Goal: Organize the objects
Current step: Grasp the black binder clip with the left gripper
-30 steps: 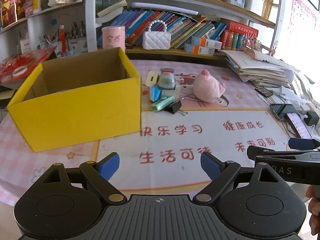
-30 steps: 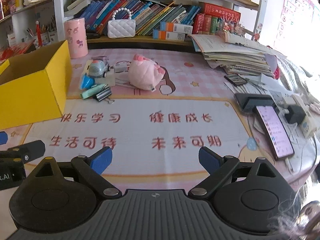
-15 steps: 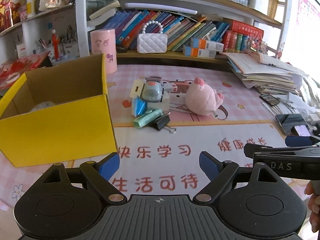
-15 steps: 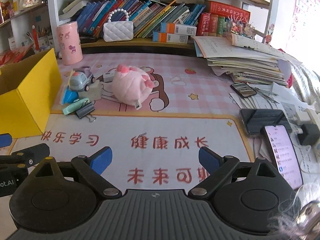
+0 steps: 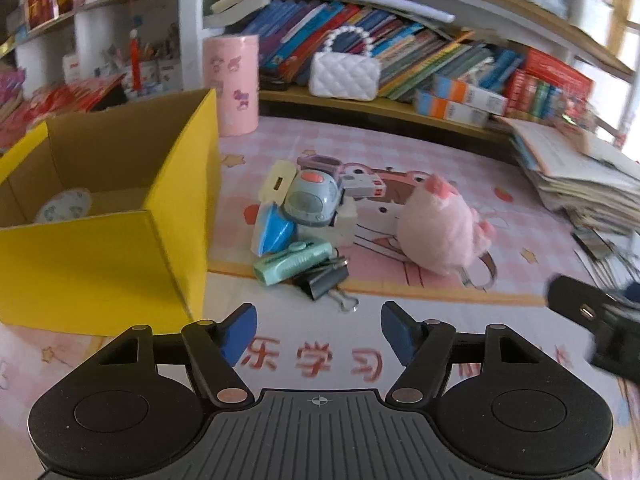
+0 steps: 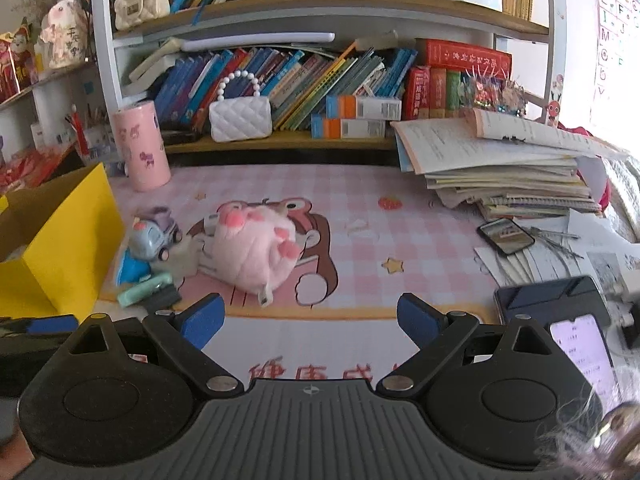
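A heap of small items lies on the pink mat: a black binder clip (image 5: 325,282), a mint green stapler (image 5: 292,261), a blue piece (image 5: 274,232), a grey-blue toy car (image 5: 314,198) and a pink plush pig (image 5: 438,232). My left gripper (image 5: 319,334) hovers just short of the binder clip, its jaws closing with nothing between them. An open yellow box (image 5: 120,256) stands to its left, a round patterned thing inside. My right gripper (image 6: 310,318) is open and empty, in front of the plush pig (image 6: 256,256).
A pink cylinder (image 5: 231,86) and a white quilted purse (image 5: 344,76) stand by the bookshelf behind. A stack of papers and books (image 6: 504,168) fills the right side, with phones (image 6: 506,235) and a dark tablet (image 6: 548,300) beside it. The right gripper's body (image 5: 596,320) shows at the left view's right edge.
Both grippers have moved forward toward the heap, which now looks larger and nearer. The left jaws have narrowed. The yellow box has slid to the left of the left view.
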A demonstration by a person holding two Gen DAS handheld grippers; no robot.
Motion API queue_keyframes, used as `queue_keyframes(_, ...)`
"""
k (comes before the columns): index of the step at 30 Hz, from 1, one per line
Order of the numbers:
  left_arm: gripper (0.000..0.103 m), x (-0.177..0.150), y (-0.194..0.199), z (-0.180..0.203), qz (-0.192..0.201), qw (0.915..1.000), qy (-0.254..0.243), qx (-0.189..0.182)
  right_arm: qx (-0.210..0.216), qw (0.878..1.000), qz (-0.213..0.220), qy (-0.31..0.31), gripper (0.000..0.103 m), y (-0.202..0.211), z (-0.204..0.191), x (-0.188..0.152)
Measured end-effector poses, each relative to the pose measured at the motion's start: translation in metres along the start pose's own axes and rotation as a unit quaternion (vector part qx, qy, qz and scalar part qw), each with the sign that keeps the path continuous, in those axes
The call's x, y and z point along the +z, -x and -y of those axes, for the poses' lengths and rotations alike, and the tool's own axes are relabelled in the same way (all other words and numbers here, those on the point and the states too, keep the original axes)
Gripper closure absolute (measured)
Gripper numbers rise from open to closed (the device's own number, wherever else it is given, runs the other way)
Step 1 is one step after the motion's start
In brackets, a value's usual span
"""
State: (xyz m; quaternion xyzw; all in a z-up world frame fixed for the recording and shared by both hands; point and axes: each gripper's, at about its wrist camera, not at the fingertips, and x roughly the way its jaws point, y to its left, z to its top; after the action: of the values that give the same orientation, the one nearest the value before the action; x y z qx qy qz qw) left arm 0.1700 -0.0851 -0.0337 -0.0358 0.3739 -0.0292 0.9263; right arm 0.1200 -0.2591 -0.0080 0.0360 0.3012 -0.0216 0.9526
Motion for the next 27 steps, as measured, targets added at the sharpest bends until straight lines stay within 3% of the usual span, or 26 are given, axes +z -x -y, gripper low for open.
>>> queue_keyframes(11, 0.036, 0.007, -0.068, 0.032, -0.022, 0.9940, 0.060, 0.089, -0.002, 1.000, -0.001, 0.020, 0.010, -0.016, 0.026, 0.004)
queue_keyframes(16, 0.046, 0.014, -0.079, 0.040, -0.013, 0.9890, 0.069, 0.130, -0.009, 1.000, -0.024, 0.008, 0.010, -0.024, 0.040, -0.001)
queue_keyframes(18, 0.058, 0.016, -0.081, 0.039, -0.009, 0.9874, 0.074, 0.140, -0.010, 1.000, -0.027, 0.005, 0.010, -0.026, 0.044, -0.002)
queue_keyframes(23, 0.059, 0.015, -0.076, 0.030, -0.009, 0.9905, 0.068, 0.119, -0.007, 0.999, -0.033, 0.004, 0.010, -0.032, 0.046, -0.002)
queue_keyframes(27, 0.059, 0.010, -0.052, 0.018, -0.013, 0.9970, 0.042, 0.063, 0.013, 0.999, -0.037, 0.002, 0.010, -0.041, 0.038, 0.001)
